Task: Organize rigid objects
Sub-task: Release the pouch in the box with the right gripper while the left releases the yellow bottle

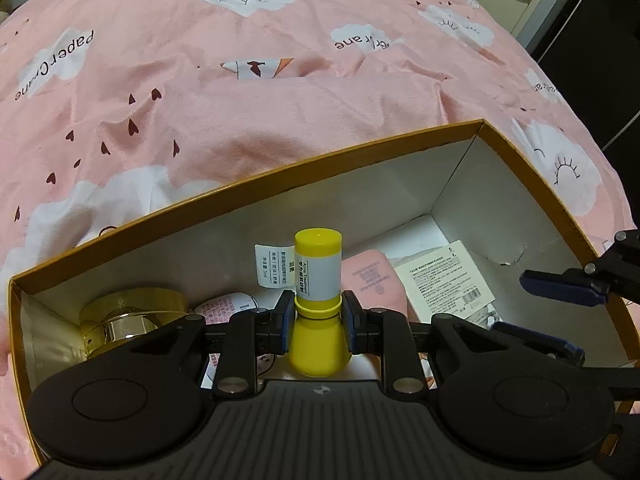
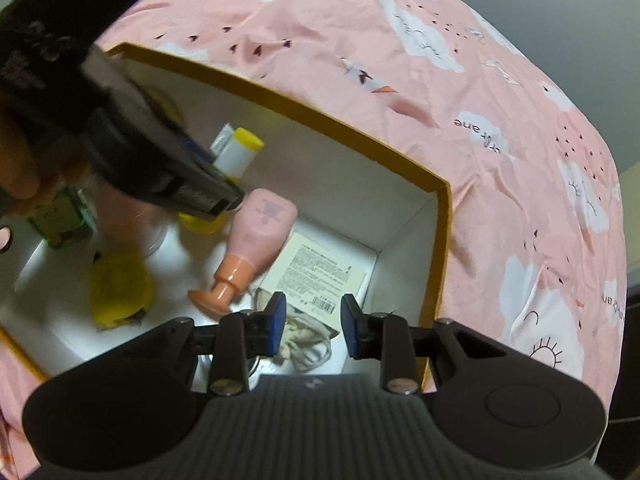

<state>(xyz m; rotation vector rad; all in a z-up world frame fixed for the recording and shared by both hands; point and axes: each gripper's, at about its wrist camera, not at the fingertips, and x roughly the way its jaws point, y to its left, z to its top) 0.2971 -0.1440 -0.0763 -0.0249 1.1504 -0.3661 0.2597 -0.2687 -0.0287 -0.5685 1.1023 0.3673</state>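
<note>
The left gripper (image 1: 318, 312) pinches a yellow tube (image 1: 318, 276) at its collar and holds it inside the cardboard box (image 1: 248, 184), above the other items, so I judge the placing step is in hand. The right gripper (image 2: 313, 320) hangs over the box's corner with jaws spread and nothing between them. Next, the tube needs a free spot beside the pink bottle (image 2: 256, 236) before release.
</note>
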